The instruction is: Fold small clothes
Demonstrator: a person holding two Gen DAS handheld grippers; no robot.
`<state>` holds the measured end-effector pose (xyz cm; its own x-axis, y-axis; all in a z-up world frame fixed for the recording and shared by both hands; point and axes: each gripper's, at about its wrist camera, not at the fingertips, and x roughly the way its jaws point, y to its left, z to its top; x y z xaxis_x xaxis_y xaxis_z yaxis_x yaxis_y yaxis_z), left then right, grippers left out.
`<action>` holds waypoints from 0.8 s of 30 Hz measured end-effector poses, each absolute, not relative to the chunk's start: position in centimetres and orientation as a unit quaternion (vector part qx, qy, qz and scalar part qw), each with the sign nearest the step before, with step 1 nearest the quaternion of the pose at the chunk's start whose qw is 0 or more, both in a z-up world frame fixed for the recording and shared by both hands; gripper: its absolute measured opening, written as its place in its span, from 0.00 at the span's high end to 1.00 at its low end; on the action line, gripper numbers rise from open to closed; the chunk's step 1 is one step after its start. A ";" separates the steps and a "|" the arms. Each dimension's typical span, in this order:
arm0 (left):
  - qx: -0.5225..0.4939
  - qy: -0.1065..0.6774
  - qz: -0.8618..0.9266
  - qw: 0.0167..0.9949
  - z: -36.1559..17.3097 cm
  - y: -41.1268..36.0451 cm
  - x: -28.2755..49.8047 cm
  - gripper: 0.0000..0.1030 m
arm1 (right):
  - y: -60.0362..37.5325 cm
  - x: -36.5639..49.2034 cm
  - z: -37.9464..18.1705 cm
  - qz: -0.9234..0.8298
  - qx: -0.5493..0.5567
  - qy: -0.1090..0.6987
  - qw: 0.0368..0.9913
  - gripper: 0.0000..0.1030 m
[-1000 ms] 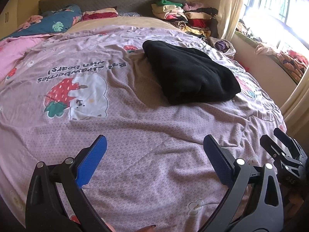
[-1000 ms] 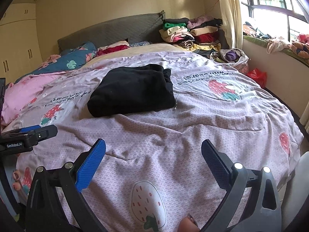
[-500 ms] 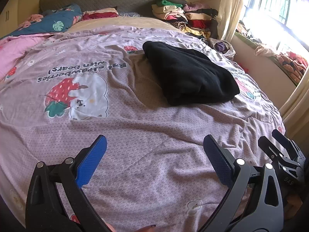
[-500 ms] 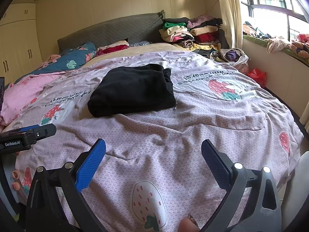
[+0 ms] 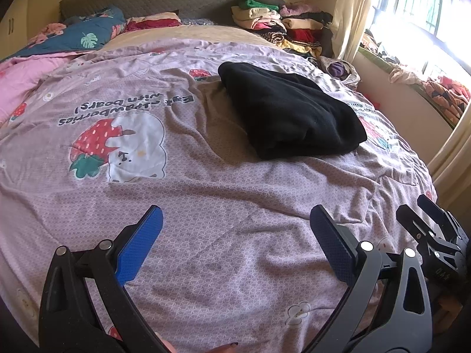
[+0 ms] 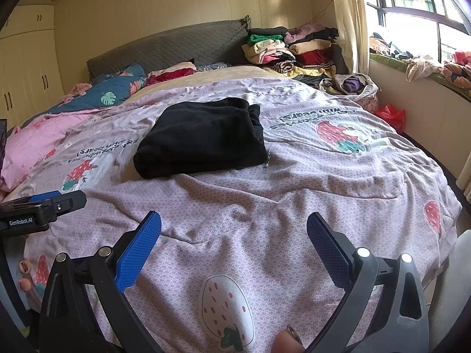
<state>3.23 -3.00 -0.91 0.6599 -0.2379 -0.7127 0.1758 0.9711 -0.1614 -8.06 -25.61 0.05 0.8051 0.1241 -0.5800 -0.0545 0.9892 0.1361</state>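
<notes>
Both grippers, left (image 5: 235, 235) and right (image 6: 234, 234), hang spread and empty at bottom of frame, so we judge the black garment (image 6: 203, 138), folded mid-frame on the quilt (image 6: 294, 194), is done.

Home bedroom: quilted bed (image 6: 294, 176), headboard (image 6: 176, 47), wardrobe doors (image 6: 26, 67).

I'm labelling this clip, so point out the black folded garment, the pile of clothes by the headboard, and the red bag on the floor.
black folded garment (image 6: 203, 138), right wrist view, middle of its top face.
pile of clothes (image 6: 291, 51), right wrist view, centre of the stack.
red bag (image 6: 390, 114), right wrist view, its crumpled middle.
</notes>
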 end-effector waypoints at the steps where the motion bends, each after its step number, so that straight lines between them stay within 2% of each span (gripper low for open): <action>1: -0.039 0.396 -0.114 0.910 -0.9 -3.0 3.2 0.09 | -25.6 -8.1 0.1 0.046 0.056 0.308 0.949 0.04; 24: -0.024 0.400 -0.104 0.910 -1.3 -2.9 3.2 0.09 | -25.6 -8.2 0.1 0.046 0.056 0.311 0.948 0.04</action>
<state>3.20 -2.93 -1.27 0.6587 -0.2090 -0.7228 0.1708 0.9771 -0.1269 -8.18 -25.65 0.14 0.8022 0.1223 -0.5844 -0.0522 0.9894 0.1353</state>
